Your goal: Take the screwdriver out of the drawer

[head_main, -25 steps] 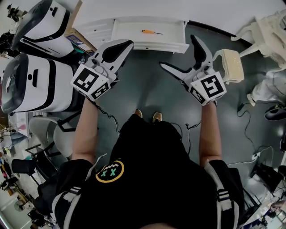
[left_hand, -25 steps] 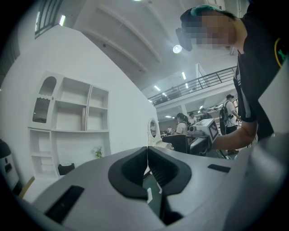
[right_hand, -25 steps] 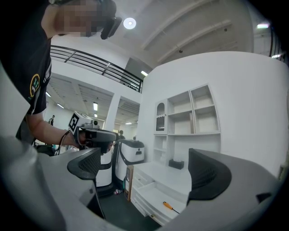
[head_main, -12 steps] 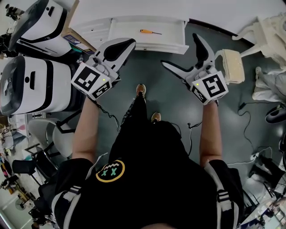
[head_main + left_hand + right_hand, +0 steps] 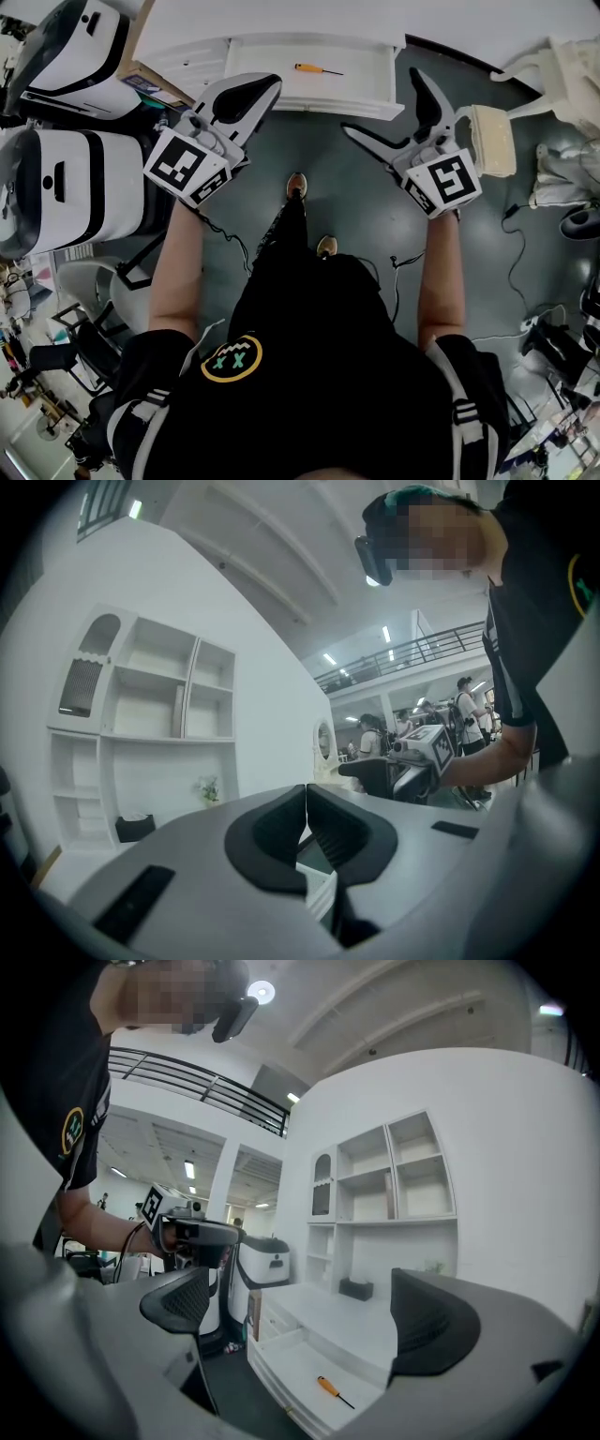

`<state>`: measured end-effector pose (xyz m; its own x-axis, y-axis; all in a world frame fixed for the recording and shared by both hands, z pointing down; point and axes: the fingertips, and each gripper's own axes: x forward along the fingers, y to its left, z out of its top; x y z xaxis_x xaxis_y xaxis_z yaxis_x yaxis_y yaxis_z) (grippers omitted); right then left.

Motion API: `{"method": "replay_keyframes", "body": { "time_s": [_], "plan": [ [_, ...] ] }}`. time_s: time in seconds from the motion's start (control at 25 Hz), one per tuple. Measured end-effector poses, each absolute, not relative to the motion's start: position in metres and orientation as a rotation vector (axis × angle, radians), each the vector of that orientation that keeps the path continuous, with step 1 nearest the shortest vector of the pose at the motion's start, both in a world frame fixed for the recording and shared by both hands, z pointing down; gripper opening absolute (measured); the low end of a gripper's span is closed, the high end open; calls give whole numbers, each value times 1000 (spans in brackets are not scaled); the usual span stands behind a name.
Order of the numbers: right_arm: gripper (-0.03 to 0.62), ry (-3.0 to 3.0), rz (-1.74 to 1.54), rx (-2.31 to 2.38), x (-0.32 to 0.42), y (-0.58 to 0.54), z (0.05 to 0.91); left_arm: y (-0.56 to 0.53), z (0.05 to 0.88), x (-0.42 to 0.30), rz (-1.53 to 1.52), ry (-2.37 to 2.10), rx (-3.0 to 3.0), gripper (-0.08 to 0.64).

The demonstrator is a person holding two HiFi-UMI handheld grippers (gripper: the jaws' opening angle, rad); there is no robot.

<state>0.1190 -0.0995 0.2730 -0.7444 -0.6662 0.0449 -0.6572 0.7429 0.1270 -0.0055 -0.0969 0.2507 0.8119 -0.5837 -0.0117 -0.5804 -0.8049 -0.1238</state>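
Note:
A small screwdriver (image 5: 317, 69) with an orange handle and dark shaft lies flat in the pulled-out white drawer (image 5: 356, 98); the right gripper view shows the same screwdriver (image 5: 334, 1390) on the drawer floor (image 5: 281, 1361). My left gripper (image 5: 264, 87) hovers just before the drawer's left front corner, its jaws together with nothing between them. To the right of the drawer my right gripper (image 5: 387, 112) hangs over the floor with its jaws spread wide and empty. Both stay apart from the screwdriver.
The drawer belongs to a low white cabinet (image 5: 178, 33) below white wall shelves (image 5: 389, 1171). Two large white-and-black machines (image 5: 66, 178) stand at the left. A cream chair (image 5: 492, 139) stands close to the right gripper. My feet (image 5: 296, 185) are on the dark grey floor; cables lie at the right.
One foot has stepped forward toward the drawer, and the view has shifted slightly closer to the cabinet. Both grippers keep their poses and jaw states.

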Motion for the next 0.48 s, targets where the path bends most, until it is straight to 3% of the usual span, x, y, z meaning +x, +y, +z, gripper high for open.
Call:
{"method": "replay_keyframes", "body": {
  "time_s": [0.48],
  "plan": [
    [583,-2766,-99,980,95,-194,328,-174,282,-23,-70,937,-2907,20]
  ]
}}
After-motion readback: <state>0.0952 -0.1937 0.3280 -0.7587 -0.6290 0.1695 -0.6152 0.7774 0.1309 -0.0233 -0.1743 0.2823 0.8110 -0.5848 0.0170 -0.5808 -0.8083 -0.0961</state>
